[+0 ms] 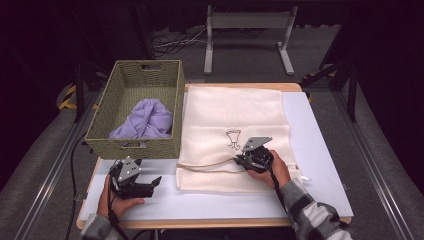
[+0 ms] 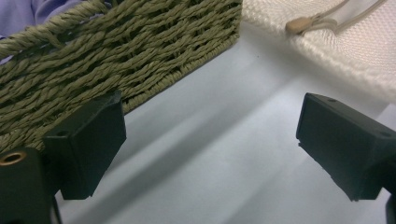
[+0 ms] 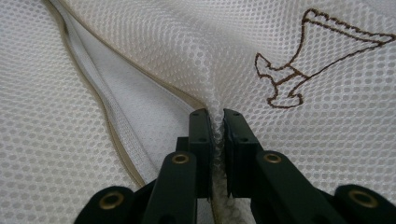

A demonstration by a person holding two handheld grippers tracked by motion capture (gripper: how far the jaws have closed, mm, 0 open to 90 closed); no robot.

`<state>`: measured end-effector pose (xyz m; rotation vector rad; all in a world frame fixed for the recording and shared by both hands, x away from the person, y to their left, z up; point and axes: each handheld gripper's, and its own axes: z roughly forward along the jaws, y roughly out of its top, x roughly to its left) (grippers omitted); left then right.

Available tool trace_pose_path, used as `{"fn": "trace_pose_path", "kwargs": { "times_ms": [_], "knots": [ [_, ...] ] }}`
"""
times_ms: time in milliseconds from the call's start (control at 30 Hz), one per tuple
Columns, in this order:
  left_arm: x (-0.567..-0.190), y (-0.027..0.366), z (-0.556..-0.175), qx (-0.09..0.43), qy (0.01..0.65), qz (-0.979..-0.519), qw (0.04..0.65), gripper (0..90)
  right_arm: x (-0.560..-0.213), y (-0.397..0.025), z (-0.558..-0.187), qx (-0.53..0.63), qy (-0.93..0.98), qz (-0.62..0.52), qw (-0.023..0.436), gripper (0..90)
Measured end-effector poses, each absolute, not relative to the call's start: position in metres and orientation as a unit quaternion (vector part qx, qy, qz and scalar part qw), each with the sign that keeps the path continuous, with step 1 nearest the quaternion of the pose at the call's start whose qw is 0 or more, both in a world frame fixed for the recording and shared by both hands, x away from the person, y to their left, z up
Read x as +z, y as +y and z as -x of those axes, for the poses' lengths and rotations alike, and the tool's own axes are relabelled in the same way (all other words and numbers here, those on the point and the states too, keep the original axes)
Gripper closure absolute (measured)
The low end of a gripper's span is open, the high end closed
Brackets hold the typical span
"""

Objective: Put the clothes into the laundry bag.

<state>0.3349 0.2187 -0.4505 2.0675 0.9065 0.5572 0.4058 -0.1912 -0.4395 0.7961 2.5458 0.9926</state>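
— What is seen nearest the table's front edge?

— The left gripper (image 1: 150, 183) is held low over the bare table (image 1: 320, 150), jaws spread wide apart with nothing between them. The right gripper (image 1: 239, 160) is pressed onto the mesh bag (image 1: 230, 107), its jaws closed together on a pinched ridge of the netting, just beside the open hem.

— How is the bag described?

— A cream, fine-holed mesh bag is laid flat across the middle of the table, right of the basket (image 1: 135, 145). A tan-edged opening is shown near the front, a drawstring (image 1: 205, 165) is trailed along it, and a small brown outline emblem (image 1: 233, 139) is stitched near the centre. In the left gripper view, a bead (image 2: 299, 25) is seen on the cord.

— And farther back?

— A purple cloth (image 1: 145, 120) is bunched inside the woven green basket at the table's left rear.

— What is hard to make out?

— The emblem's subject cannot be told. The cloth's lower part is hidden by the basket wall, and the person's sleeves are cut off below.
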Motion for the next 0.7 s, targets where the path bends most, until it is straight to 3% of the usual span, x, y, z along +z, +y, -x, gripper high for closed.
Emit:
{"fn": "trace_pose_path", "kwargs": {
  "times_ms": [467, 700],
  "knots": [
    [-0.427, 0.227, -0.33, 0.247, 0.354, -0.786, 0.441, 10.2, -0.398, -0.191, -0.389, 0.409, 0.844, -0.256, 0.234, 87.2],
    [-0.399, 0.229, -0.327, 0.27, 0.329, -0.772, 0.472, 9.0, -0.379, -0.189, -0.387, 0.437, 0.828, -0.253, 0.245, 87.2]
  ]
}}
